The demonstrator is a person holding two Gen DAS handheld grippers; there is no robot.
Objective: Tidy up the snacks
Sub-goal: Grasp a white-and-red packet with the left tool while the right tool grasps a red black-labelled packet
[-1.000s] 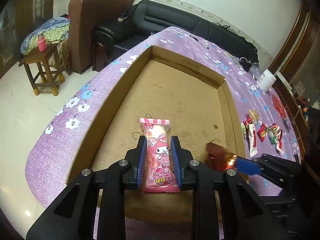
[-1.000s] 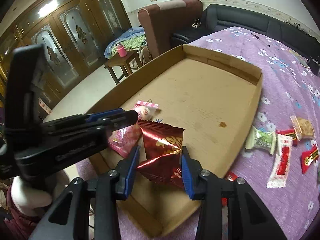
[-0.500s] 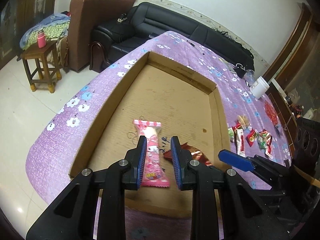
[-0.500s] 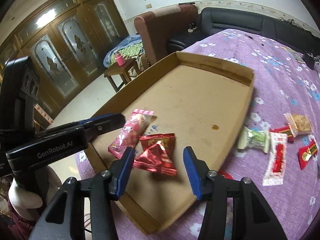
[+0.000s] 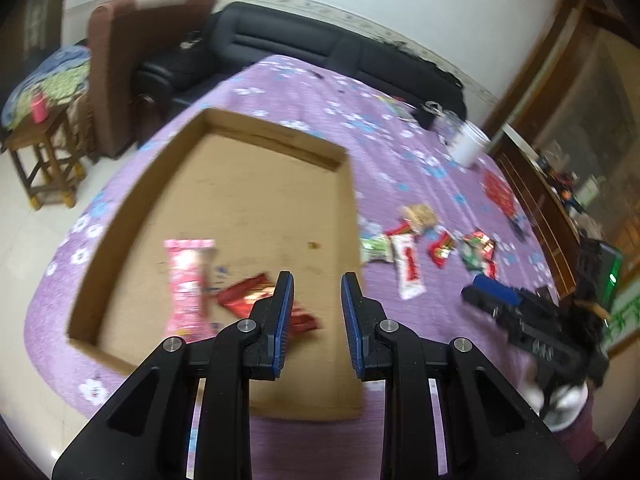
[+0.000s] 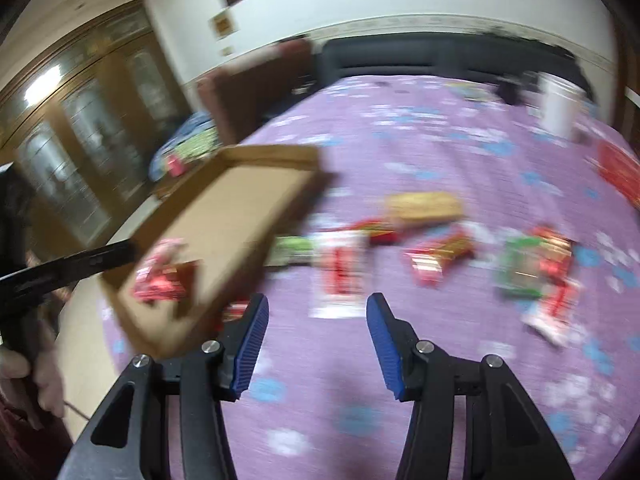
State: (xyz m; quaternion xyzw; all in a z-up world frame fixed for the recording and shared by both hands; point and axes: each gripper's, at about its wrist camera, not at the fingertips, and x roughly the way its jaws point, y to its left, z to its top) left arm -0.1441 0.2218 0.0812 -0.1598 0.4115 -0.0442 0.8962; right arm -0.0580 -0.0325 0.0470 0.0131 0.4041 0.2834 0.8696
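A shallow cardboard box point(image 5: 256, 196) lies on the purple flowered cloth. In it lie a pink cartoon packet point(image 5: 188, 288) and, beside it, a red foil packet point(image 5: 240, 296). My left gripper point(image 5: 316, 280) hovers over the box's near right part, its jaws drawn close with nothing between them. Right of the box lie several loose snacks, among them a white-and-red packet point(image 6: 340, 268), a green one point(image 6: 524, 268) and a tan one point(image 6: 424, 204). My right gripper point(image 6: 316, 304) hangs open and empty above the cloth, just short of the white-and-red packet. The right wrist view is blurred.
A white cup point(image 5: 470, 144) stands far right on the cloth, a red packet point(image 5: 498, 196) near it. A black sofa point(image 5: 320, 48), a brown armchair point(image 5: 132, 60) and a wooden stool point(image 5: 44, 160) stand beyond the table. A hand point(image 6: 24, 372) holds the left gripper.
The right gripper let go of the red foil packet, which now lies in the box, and swung right over the loose snacks. The left gripper drew back from the pink packet and shifted right.
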